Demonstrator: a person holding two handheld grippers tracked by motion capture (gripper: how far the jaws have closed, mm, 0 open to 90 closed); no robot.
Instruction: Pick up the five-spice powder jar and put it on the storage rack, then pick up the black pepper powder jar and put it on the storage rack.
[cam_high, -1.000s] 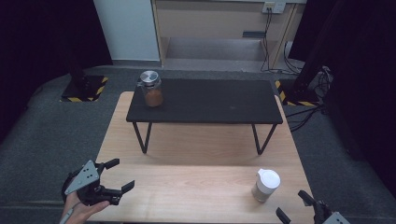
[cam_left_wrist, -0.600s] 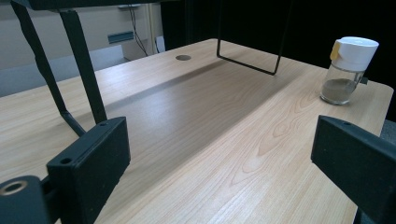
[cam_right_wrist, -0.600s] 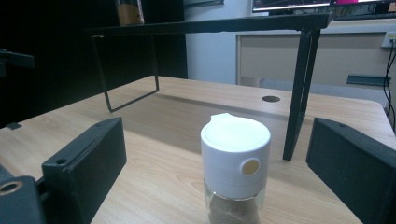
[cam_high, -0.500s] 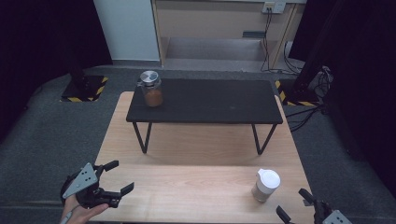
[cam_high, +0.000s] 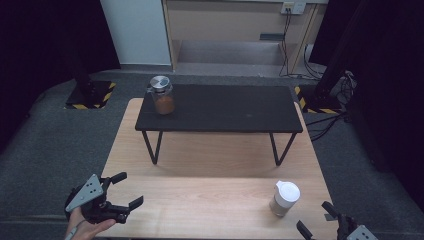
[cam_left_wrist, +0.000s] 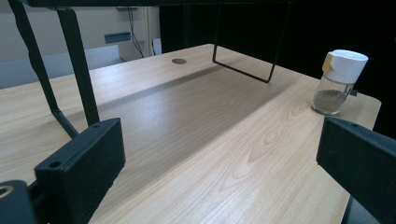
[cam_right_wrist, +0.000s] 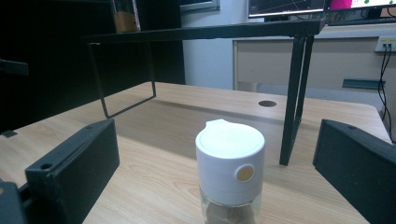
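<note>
Light wooden table (cam_high: 210, 210): black metal-legged shelf (cam_high: 222, 107) across far half, white-capped shaker jar (cam_high: 285, 198) near right front. Shelf: lidded glass jar (cam_high: 162, 95) at left end.

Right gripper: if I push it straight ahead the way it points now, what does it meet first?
Most likely the white-capped jar, which stands centred just ahead of the right gripper, in line with the gap between its open jaws. Nothing lies before it, though depth is hard to judge.
</note>
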